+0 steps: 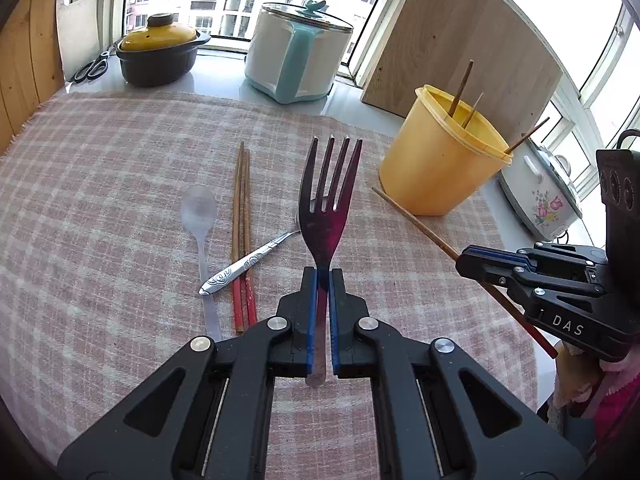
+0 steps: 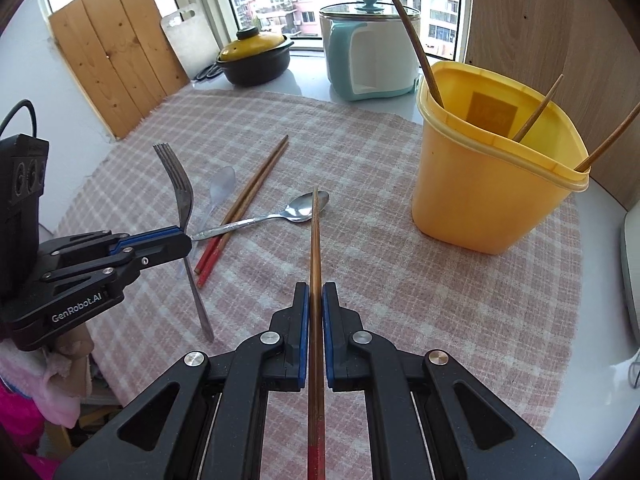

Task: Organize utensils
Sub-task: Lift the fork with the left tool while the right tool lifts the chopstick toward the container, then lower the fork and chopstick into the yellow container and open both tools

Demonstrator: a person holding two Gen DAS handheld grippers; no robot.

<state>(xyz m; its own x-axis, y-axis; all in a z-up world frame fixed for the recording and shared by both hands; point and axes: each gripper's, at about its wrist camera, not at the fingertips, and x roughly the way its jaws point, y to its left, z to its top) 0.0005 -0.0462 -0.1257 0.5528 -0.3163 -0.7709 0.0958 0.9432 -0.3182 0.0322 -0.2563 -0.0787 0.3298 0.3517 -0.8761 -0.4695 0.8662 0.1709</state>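
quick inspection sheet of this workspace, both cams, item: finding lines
surface: pink checked cloth over a pale counter.
job's things: yellow tub holds three chopsticks; chopstick pair, clear plastic spoon and metal spoon lie on the cloth, the metal spoon's handle across the pair.
clutter: yellow-lidded pot, white and teal cooker, scissors, floral pot.
grippers: left gripper shut on fork; right gripper shut on single chopstick.
cables: black cable at the left gripper's box.
surroundings: windows, wooden boards, white cutting board.
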